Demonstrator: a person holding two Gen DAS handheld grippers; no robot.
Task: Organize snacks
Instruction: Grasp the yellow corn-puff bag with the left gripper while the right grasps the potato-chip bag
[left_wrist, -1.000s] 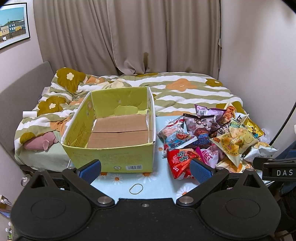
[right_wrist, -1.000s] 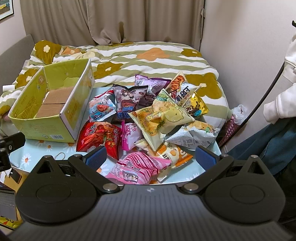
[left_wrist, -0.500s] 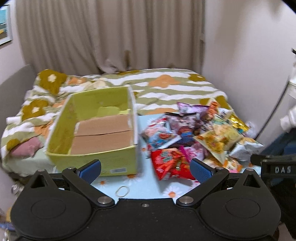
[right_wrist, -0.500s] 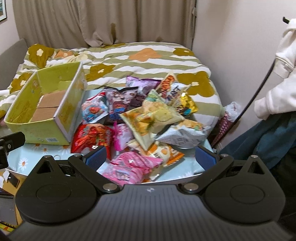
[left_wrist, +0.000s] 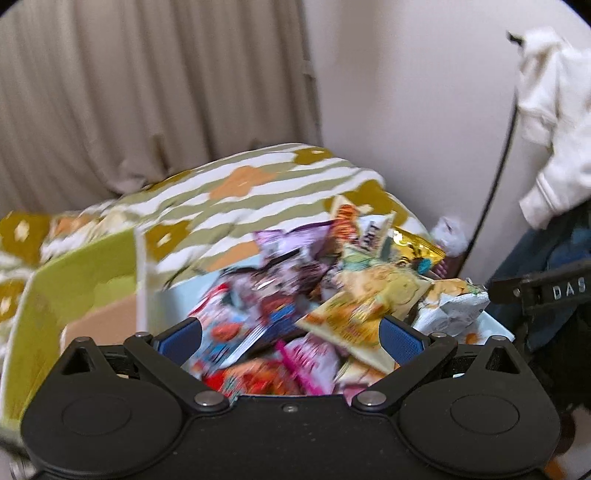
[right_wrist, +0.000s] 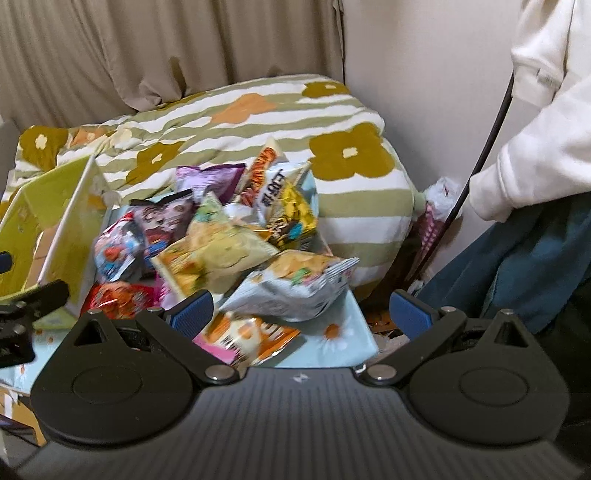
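Note:
A heap of snack bags (left_wrist: 332, 291) (right_wrist: 221, 240) lies on a light blue flowered table (right_wrist: 340, 339). A yellow bag (left_wrist: 369, 306) (right_wrist: 218, 254) tops the heap, with a pale grey bag (right_wrist: 291, 284) at its right and a red one (left_wrist: 255, 380) at the front. The open yellow-green cardboard box (left_wrist: 74, 295) (right_wrist: 62, 221) stands left of the heap, nothing inside it. My left gripper (left_wrist: 290, 338) hovers open over the front of the heap. My right gripper (right_wrist: 301, 310) is open above the pale grey bag. Neither holds anything.
A bed with a striped flowered quilt (right_wrist: 258, 122) lies behind the table, curtains (left_wrist: 147, 92) beyond it. A person in a white sleeve (right_wrist: 535, 129) and blue trousers stands at the right by the wall. A black cable (right_wrist: 487, 140) hangs there.
Both grippers have swung right and moved in closer to the snack heap; the box has slid to the left edge of both views. Both stay open.

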